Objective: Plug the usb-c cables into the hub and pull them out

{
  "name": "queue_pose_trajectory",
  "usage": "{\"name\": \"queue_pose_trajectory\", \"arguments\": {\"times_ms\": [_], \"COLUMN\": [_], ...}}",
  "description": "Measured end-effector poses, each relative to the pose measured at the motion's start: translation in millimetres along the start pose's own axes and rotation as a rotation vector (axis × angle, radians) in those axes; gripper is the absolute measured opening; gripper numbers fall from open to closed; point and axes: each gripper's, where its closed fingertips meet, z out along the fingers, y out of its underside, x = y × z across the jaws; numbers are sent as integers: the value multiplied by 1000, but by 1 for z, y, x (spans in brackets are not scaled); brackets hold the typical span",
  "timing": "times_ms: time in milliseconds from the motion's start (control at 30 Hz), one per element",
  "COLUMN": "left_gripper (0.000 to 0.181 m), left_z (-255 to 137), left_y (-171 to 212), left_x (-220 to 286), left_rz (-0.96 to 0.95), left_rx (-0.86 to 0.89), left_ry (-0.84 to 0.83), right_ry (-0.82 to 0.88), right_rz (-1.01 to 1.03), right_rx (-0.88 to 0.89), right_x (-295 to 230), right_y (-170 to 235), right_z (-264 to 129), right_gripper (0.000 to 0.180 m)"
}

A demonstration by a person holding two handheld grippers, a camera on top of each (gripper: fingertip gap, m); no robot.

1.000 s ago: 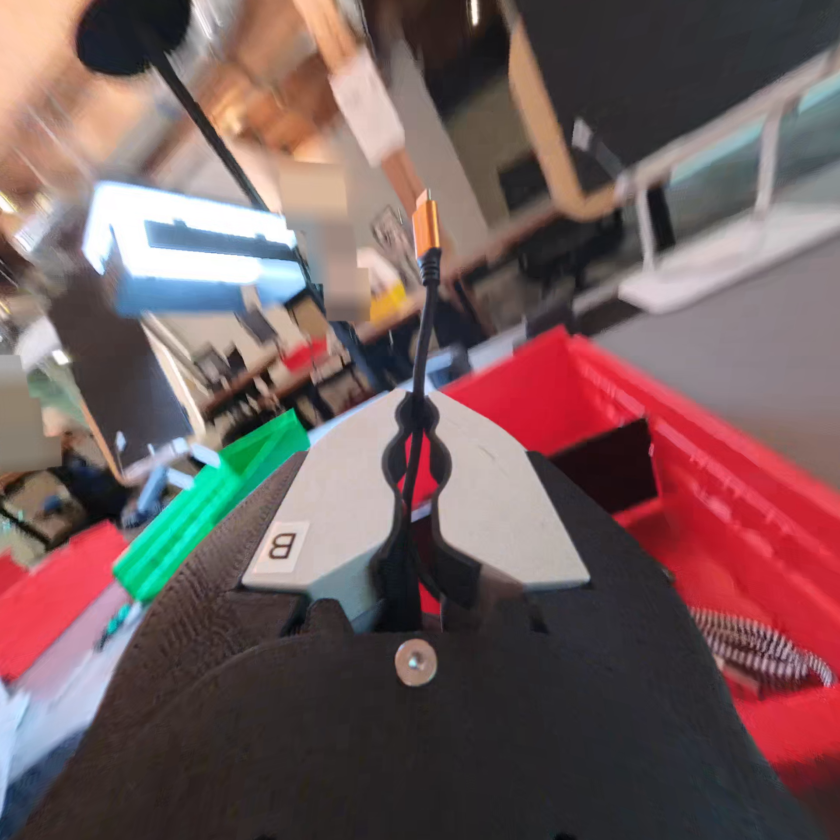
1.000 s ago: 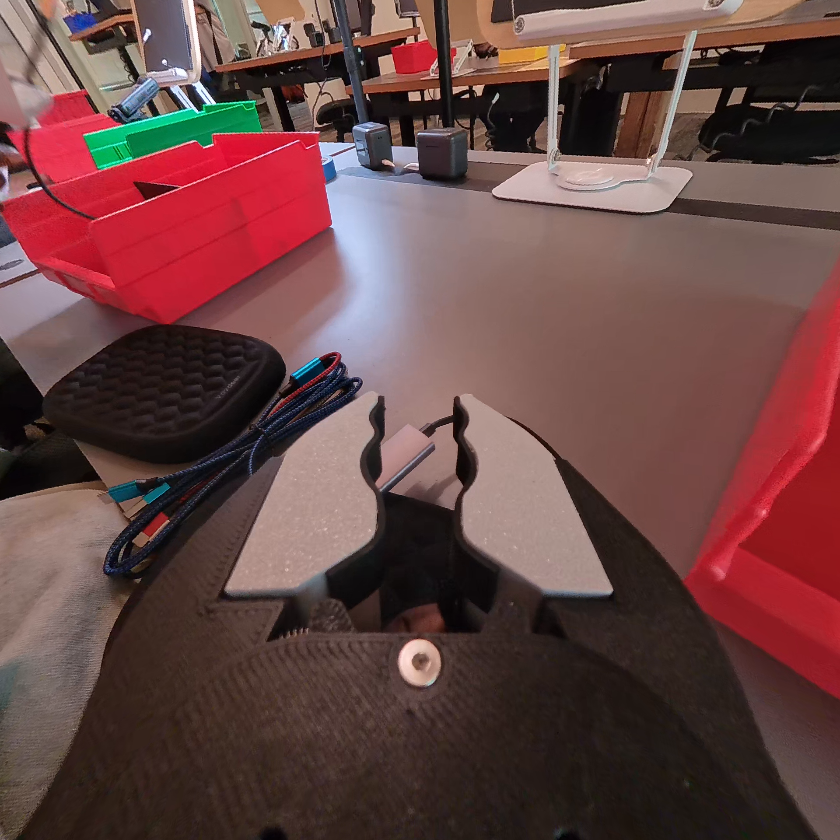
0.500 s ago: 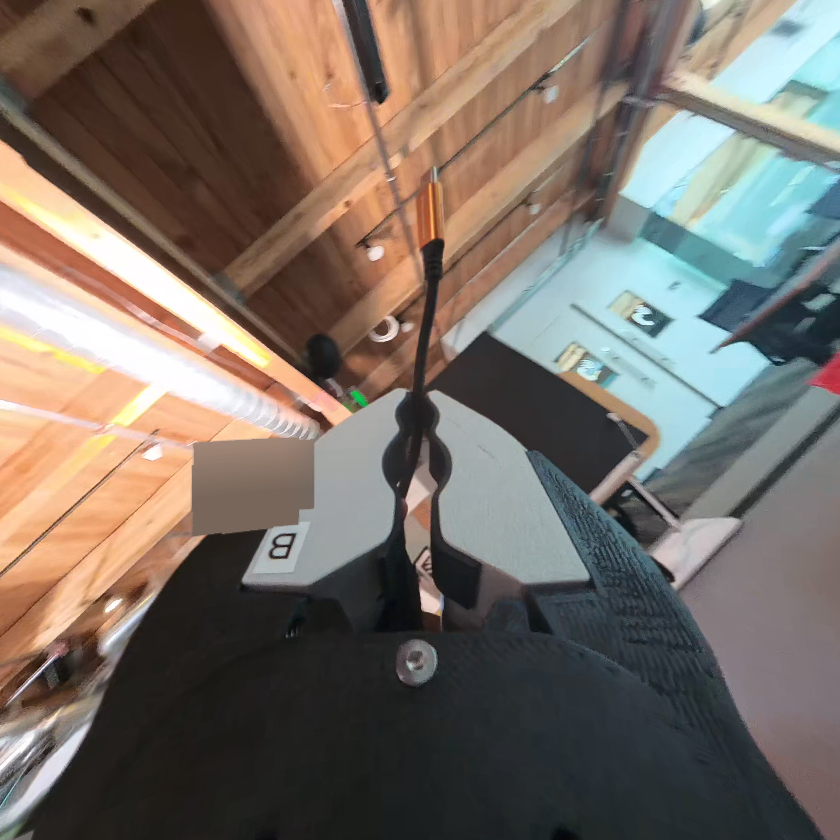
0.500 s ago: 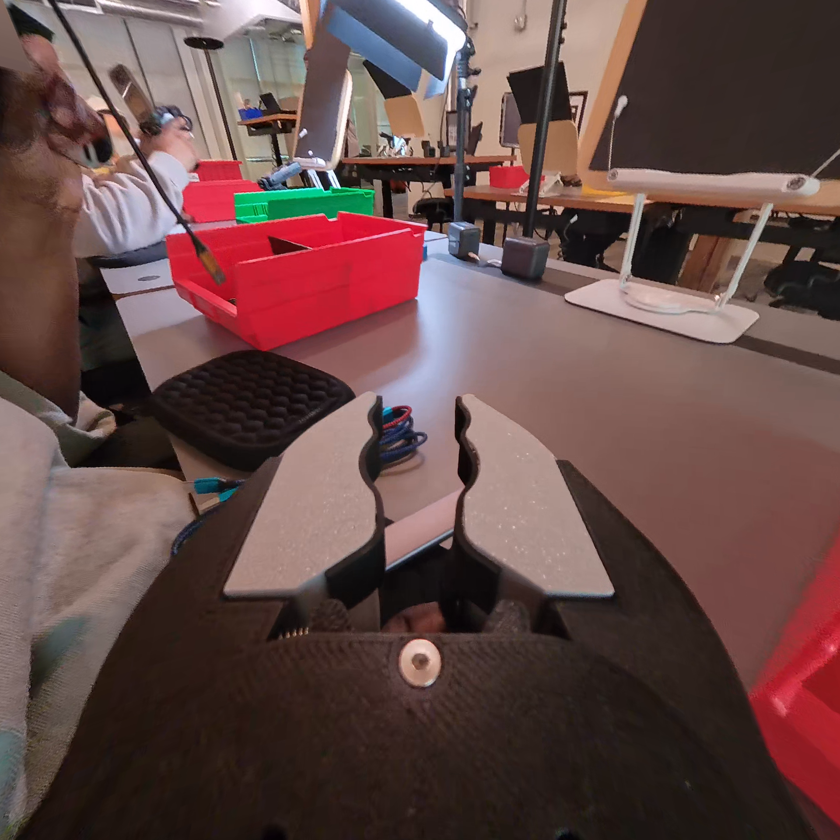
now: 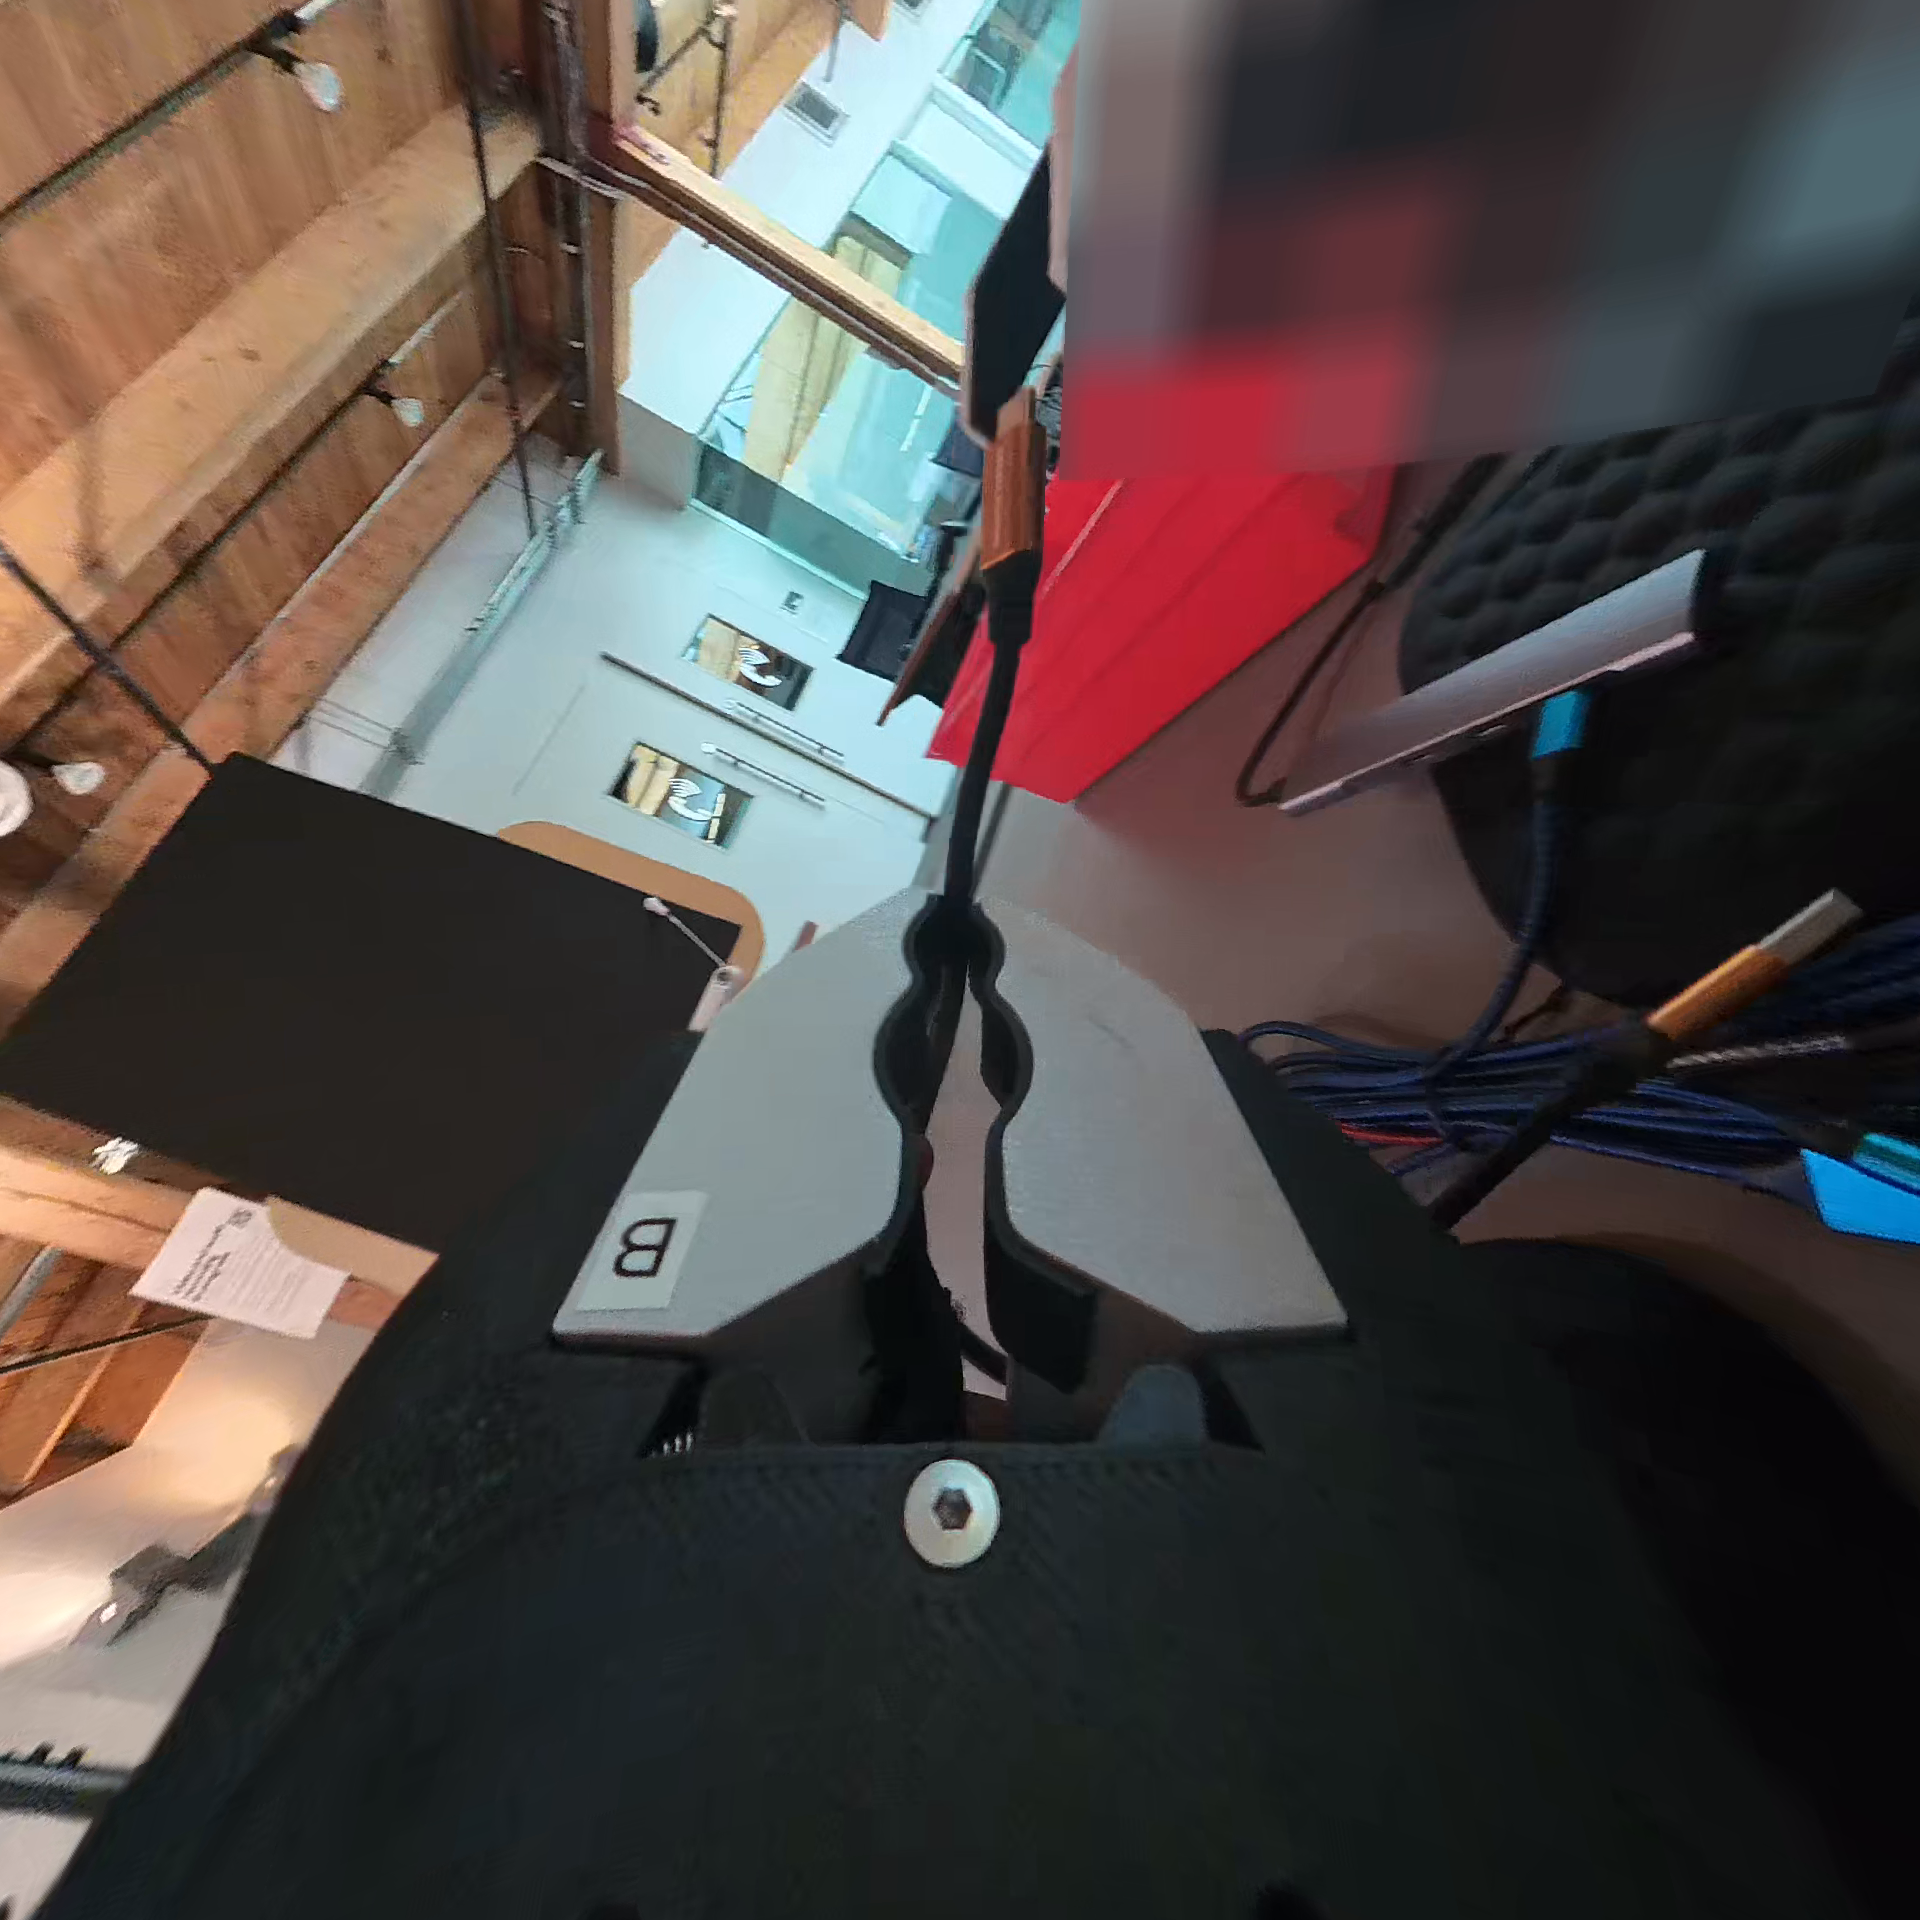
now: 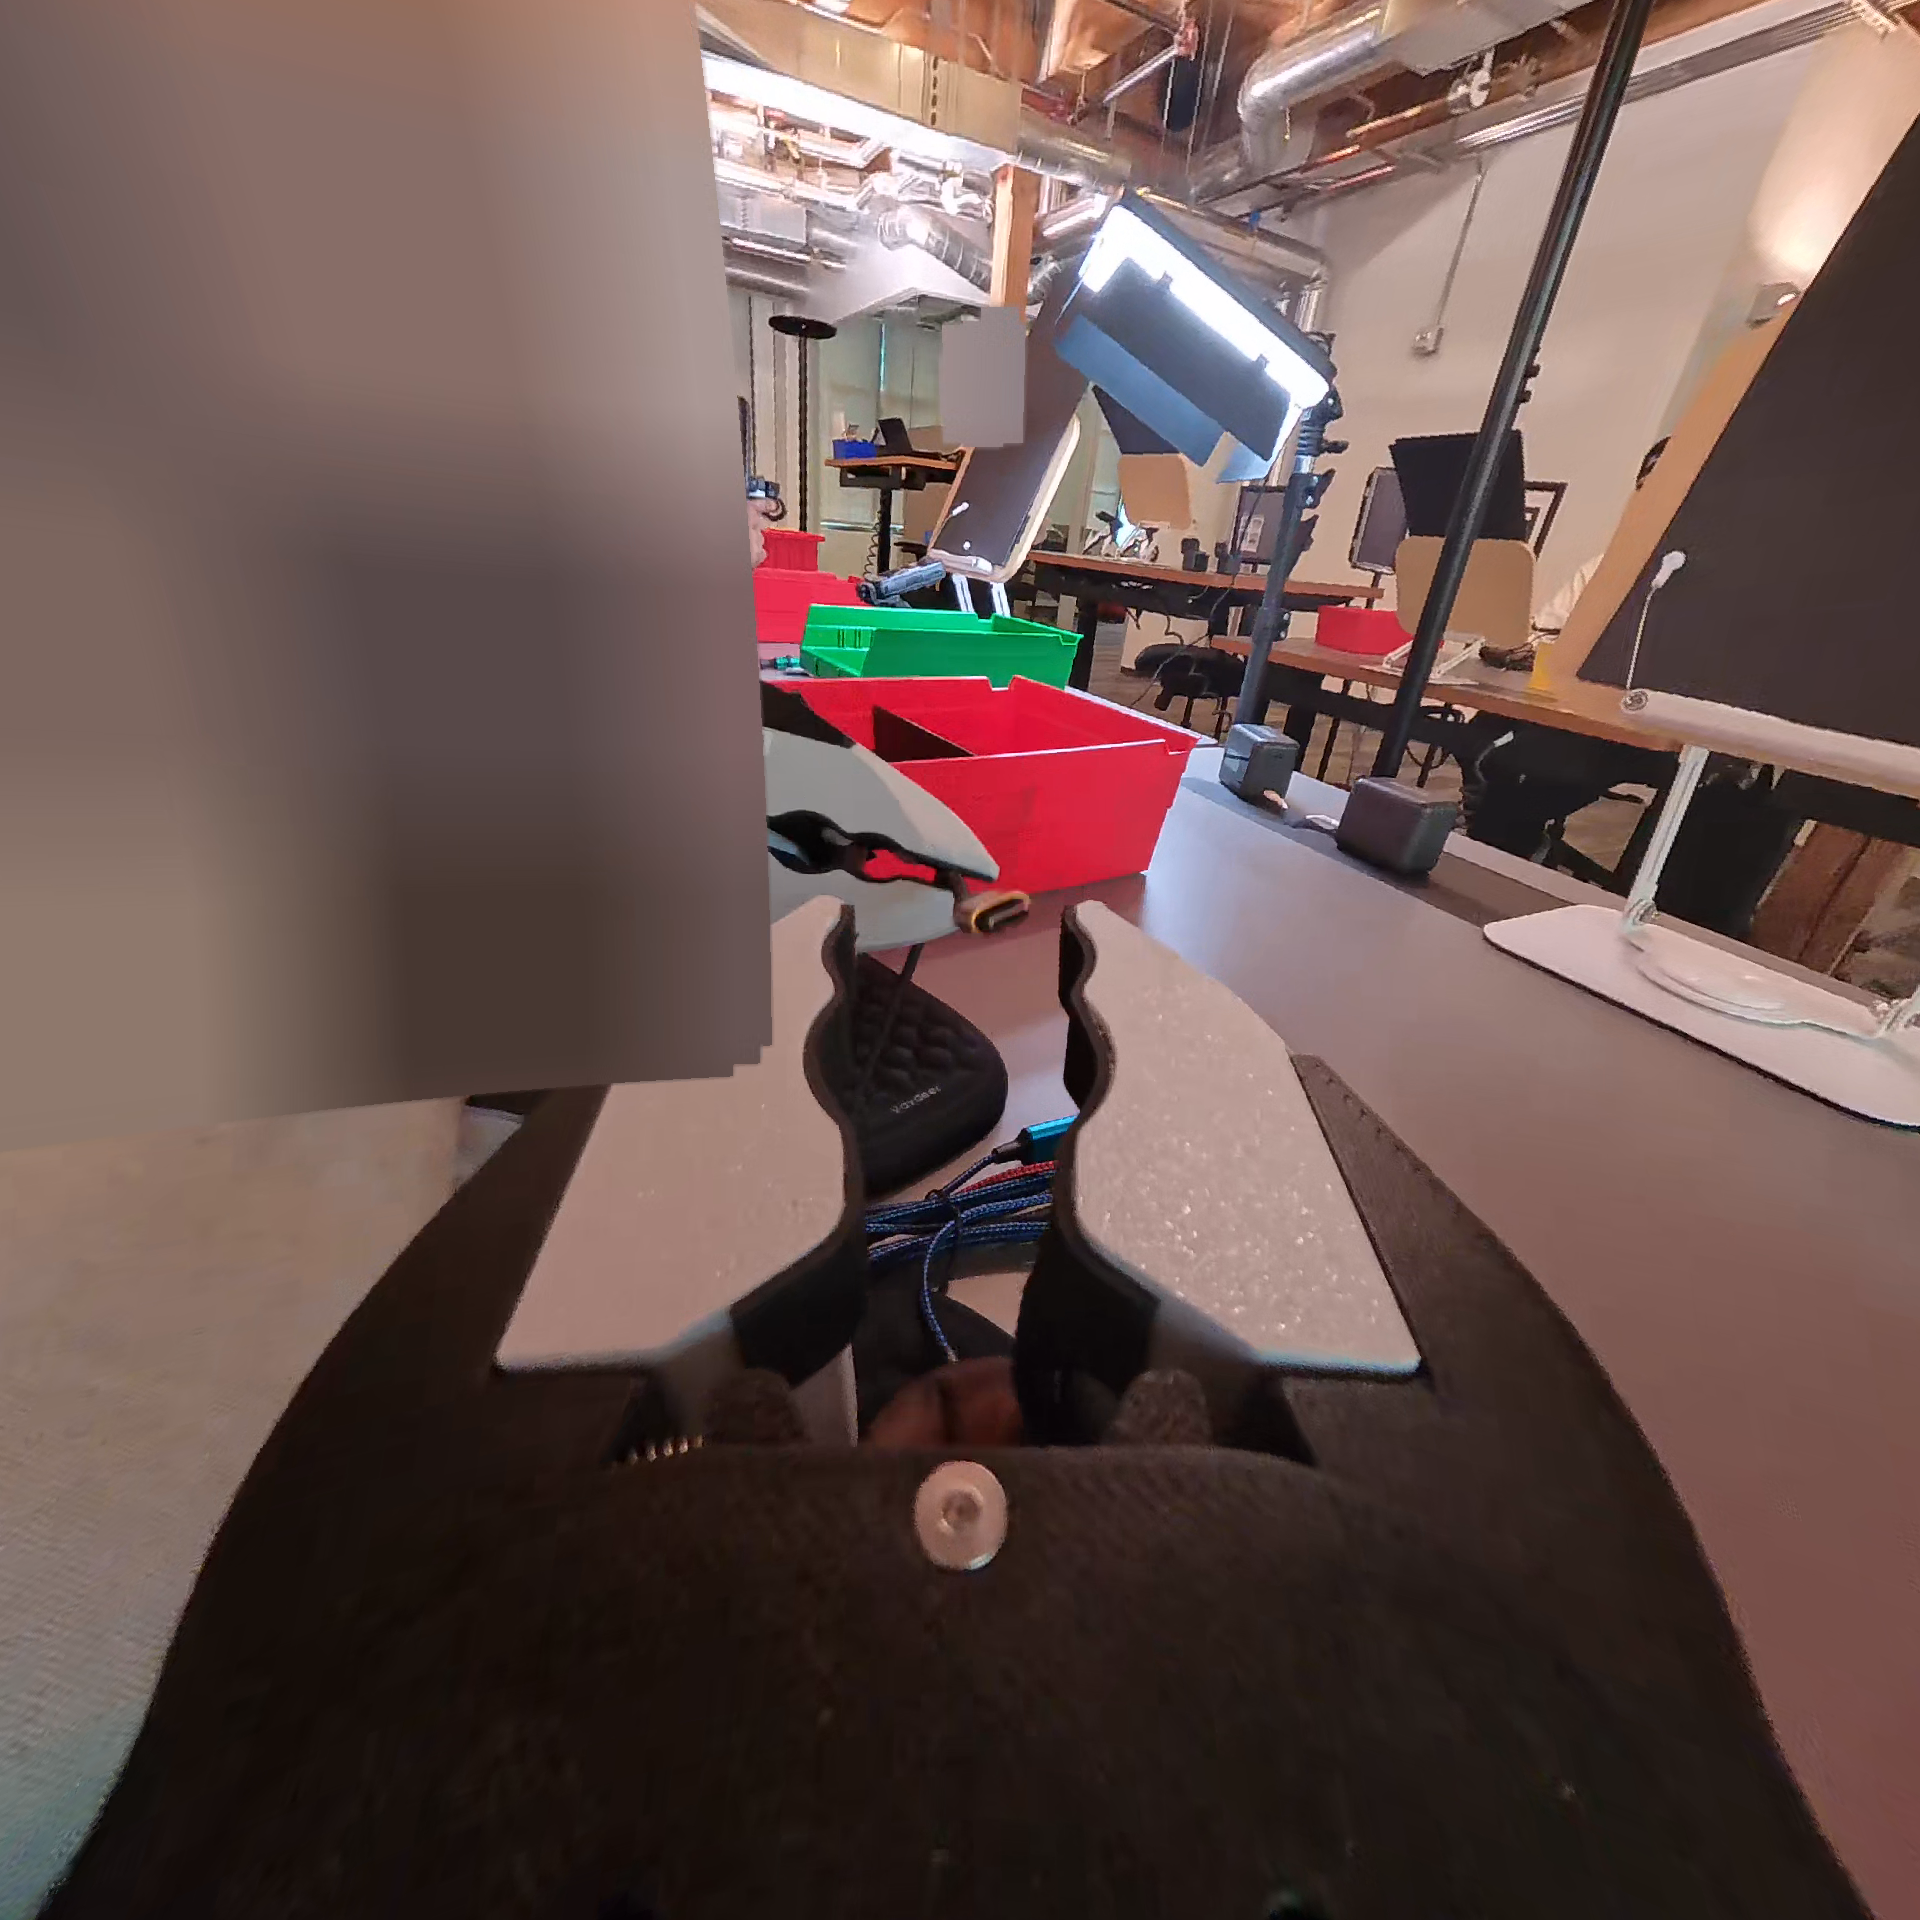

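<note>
My left gripper (image 5: 961, 914) is shut on a black cable (image 5: 977, 758), whose orange USB-C plug (image 5: 1013, 488) sticks out ahead of the tips. In the right wrist view the left gripper (image 6: 966, 883) hovers just beyond my right gripper (image 6: 951, 912), with the plug (image 6: 992, 912) between the right fingertips. The right jaws stand a fixed gap apart on the silver hub, of which only a sliver (image 6: 831, 1387) shows deep between them. The hub (image 5: 1496, 686) shows lifted in the left wrist view. A blue plug (image 5: 1564, 722) sits against it; I cannot tell if it is inserted.
A bundle of blue braided cables (image 6: 956, 1216) and a black padded case (image 6: 904, 1081) lie on the grey table (image 6: 1455, 1143). A red bin (image 6: 1039, 790) and a green bin (image 6: 935, 644) stand behind. A white stand (image 6: 1714, 987) and small chargers (image 6: 1397, 826) are at the right. My right fingertips sit around 9 cm from my left ones.
My left gripper swung from pointing at the ceiling down toward the table and the hub, still holding the cable. My right gripper tilted further up with the hub.
</note>
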Motion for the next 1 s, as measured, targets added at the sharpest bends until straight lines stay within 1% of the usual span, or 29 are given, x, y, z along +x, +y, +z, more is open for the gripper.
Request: {"name": "queue_pose_trajectory", "arguments": {"times_ms": [100, 233, 333, 367, 433, 500, 533, 633, 667, 733, 833, 900, 1000], "left_gripper": [4, 4, 4, 4, 5, 8, 13, 27, 29, 29, 24, 20, 16], "left_z": [-1, -2, -3, -3, -3, -3, -4, -15, -17, -13, -3, -3, -3], "left_y": [-3, -8, -10, -10, -10, -13, -19, -50, -57, -60, -52, -53, -59], "left_x": [10, 17, 23, 24, 23, 20, 19, 18, 19, 27, 46, 55, 53], "left_rz": [-11, -33, -34, -38, -63, -169, -252, -551, -602, -576, -492, -487, -525], "left_rx": [24, 60, 73, 75, 82, 106, 144, 310, 338, 313, 197, 199, 242], "left_ry": [65, 116, 150, 153, 149, 146, 173, 333, 375, 400, 424, 461, 466], "right_ry": [-5, -37, -49, -49, -63, -77, -79, -96, -103, -126, -167, -185, -202], "right_rz": [-59, -126, -143, -143, -135, -133, -134, -119, -118, -115, -113, -115, -113], "right_rx": [-34, -128, -154, -155, -155, -151, -144, -136, -136, -133, -114, -108, -104], "right_x": [-3, -9, -12, -12, -13, -14, -14, -16, -17, -21, -30, -33, -36], "right_y": [5, 19, 24, 24, 25, 26, 26, 31, 33, 36, 36, 36, 37], "right_z": [1, 2, 2, 2, 2, 2, 1, 2, 3, 5, 7, 7, 6], "right_gripper": [34, 30, 23, 14, 12, 12, 12, 12, 12, 11, 11, 11, 11]}}
